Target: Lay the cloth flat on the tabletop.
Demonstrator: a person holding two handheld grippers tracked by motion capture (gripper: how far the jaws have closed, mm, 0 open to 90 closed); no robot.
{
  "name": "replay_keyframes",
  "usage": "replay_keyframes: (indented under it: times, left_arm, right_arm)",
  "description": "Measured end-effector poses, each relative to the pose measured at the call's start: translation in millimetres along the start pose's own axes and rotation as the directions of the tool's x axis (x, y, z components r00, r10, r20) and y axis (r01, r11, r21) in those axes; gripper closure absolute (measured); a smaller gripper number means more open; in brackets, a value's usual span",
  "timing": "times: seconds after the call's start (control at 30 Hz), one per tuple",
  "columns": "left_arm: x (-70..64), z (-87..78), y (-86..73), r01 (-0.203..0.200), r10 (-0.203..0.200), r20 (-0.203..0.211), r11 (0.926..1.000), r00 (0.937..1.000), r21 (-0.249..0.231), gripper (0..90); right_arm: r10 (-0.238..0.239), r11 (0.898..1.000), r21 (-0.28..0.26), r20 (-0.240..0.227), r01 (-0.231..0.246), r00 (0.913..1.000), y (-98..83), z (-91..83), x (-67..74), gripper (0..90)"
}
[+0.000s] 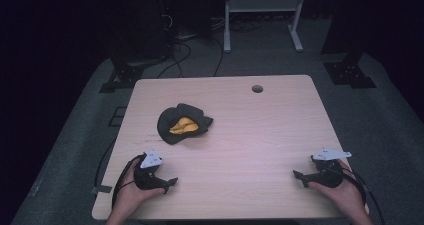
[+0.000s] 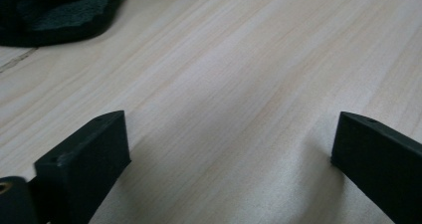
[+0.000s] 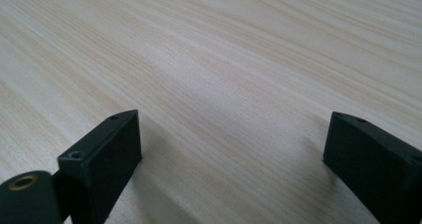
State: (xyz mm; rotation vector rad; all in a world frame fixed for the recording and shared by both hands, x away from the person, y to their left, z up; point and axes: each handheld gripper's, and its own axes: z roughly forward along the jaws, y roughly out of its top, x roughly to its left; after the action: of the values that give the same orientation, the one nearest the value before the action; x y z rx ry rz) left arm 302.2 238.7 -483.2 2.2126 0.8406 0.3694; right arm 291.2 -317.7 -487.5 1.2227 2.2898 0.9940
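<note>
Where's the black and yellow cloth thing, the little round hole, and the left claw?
cloth thing [image 1: 182,125]: high view, its yellow middle.
round hole [image 1: 257,89]: high view, its centre, in the tabletop.
left claw [image 1: 169,184]: high view, between its tips.

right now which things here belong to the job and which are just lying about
Part of the job:
- crumpled black cloth with yellow lining, nearest the left gripper
- left gripper, open and empty
- right gripper, open and empty

Just lying about:
- wooden table with its cable hole
- white stand and floor cables behind the table
</note>
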Motion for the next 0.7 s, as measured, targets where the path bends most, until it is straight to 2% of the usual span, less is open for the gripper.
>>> replay_keyframes:
  times: [0.1,0.17,0.43,0.7]
  left_arm:
    - [0.8,-1.4,-0.8,0.002,-0.002,-0.008,1.0,1.0,-0.006,6.6]
    - [2.2,-4.3,-0.1,-0.003,0.003,-0.005,1.0,1.0,-0.002,14.4]
    - [5.3,-8.0,5.7,0.01,-0.011,-0.026,0.9997,0.9996,-0.024,14.7]
    - [17.7,-9.7,30.9,0.025,-0.028,-0.056,0.9973,0.998,-0.069,14.8]
  right_arm:
    - [-0.001,1.0,0.0,-0.001,0.001,1.0,-0.1,0.0,-0.1,7.0]
    - [-0.001,1.0,0.0,-0.002,0.001,1.0,-0.1,-0.1,-0.2,7.0]
    - [-0.001,1.0,0.0,-0.002,0.001,1.0,0.0,0.0,-0.4,7.0]
    - [-0.004,1.0,0.0,-0.003,0.004,1.0,0.3,0.3,-1.0,7.0]
